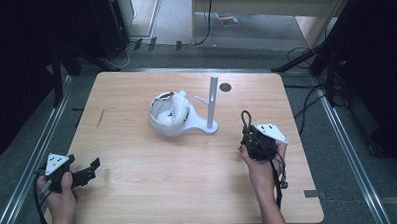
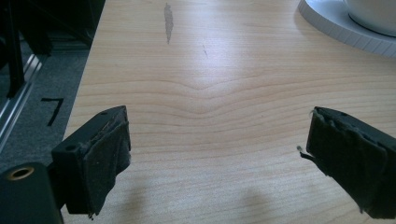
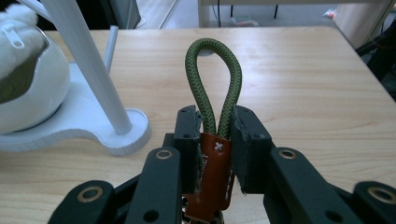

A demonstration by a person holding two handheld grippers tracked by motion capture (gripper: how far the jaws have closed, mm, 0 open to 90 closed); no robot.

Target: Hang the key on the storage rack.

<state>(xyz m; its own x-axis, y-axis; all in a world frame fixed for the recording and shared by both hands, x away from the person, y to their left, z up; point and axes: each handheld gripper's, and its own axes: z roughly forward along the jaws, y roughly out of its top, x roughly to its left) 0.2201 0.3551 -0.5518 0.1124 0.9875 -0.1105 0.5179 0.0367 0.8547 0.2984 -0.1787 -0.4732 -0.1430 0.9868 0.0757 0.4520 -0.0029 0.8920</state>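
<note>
One gripper, the right gripper [image 3: 217,140], pinches the green loop strap [image 3: 215,84]; next, hang it on the white stand's peg [image 1: 202,99] at 11 o'clock; the left gripper [image 2: 219,158] rests spread.

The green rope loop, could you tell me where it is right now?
The green rope loop is clamped in the right gripper, near the table's right side, just right of the white stand.

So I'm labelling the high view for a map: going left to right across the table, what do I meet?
Left hand-held gripper → white bowl with white stuffing → white upright post → right hand-held gripper clamping a green cord loop.
</note>
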